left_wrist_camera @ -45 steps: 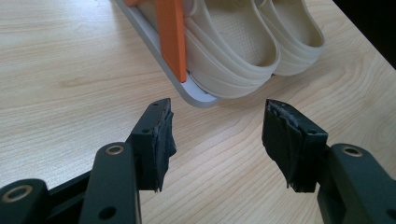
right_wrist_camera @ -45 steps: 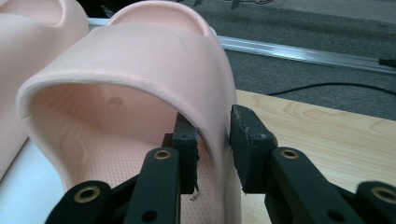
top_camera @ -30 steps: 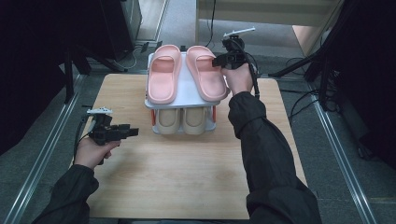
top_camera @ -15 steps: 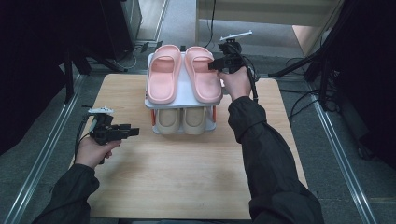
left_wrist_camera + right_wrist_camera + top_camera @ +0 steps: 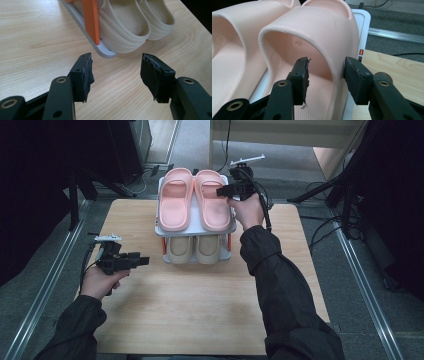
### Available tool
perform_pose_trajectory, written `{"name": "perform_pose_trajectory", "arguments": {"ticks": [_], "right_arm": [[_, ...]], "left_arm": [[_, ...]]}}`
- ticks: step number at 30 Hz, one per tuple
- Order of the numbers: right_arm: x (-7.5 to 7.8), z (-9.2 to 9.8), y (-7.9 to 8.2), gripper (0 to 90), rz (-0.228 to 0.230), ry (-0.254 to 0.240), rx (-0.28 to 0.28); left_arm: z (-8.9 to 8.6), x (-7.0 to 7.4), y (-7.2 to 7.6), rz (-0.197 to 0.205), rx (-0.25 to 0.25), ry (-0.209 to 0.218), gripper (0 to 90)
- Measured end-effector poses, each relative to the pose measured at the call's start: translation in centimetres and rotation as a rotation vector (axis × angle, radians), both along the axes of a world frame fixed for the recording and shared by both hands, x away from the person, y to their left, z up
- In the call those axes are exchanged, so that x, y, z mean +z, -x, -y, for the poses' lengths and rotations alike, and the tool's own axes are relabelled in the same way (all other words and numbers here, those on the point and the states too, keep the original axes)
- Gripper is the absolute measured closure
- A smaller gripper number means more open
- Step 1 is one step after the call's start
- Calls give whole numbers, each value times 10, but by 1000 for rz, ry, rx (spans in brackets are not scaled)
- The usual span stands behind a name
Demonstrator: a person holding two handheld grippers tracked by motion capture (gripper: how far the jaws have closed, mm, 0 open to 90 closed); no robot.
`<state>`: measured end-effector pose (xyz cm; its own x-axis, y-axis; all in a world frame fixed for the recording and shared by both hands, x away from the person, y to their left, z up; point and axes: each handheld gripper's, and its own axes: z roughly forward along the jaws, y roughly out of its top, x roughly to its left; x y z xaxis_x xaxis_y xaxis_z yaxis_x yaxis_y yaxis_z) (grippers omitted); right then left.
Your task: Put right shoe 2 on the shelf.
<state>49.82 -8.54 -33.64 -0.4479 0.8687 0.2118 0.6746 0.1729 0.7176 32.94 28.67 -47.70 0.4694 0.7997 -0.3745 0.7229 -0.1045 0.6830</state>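
The right hand-held gripper (image 5: 325, 75) has just been opening; its jaws straddle the strap edge of the right-hand pink rubber slipper (image 5: 317, 37), apparently no longer pressing it. That slipper lies on the top shelf of the small white rack (image 5: 159, 227) at the wooden counter's (image 5: 200, 310) far edge. The left hand-held gripper (image 5: 116, 75) gapes empty near the left edge.

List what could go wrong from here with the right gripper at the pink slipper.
The right gripper, whose jaws have just been opening, straddles the side of the pink slipper's strap; pulling away could snag it and drag the slipper. The slipper lies near the edge of the shelf, so a nudge might tip it off.
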Motion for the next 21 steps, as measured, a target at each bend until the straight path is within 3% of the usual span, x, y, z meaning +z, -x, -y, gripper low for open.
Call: {"name": "perform_pose_trajectory", "arguments": {"ticks": [13,21], "right_arm": [[1,-11,7,530,7,-8,36],[-4,1,7,552,17,-45,59]], "left_arm": [[1,0,-1,2,0,-3,430],[2,0,-3,1,-6,-6,430]]}}
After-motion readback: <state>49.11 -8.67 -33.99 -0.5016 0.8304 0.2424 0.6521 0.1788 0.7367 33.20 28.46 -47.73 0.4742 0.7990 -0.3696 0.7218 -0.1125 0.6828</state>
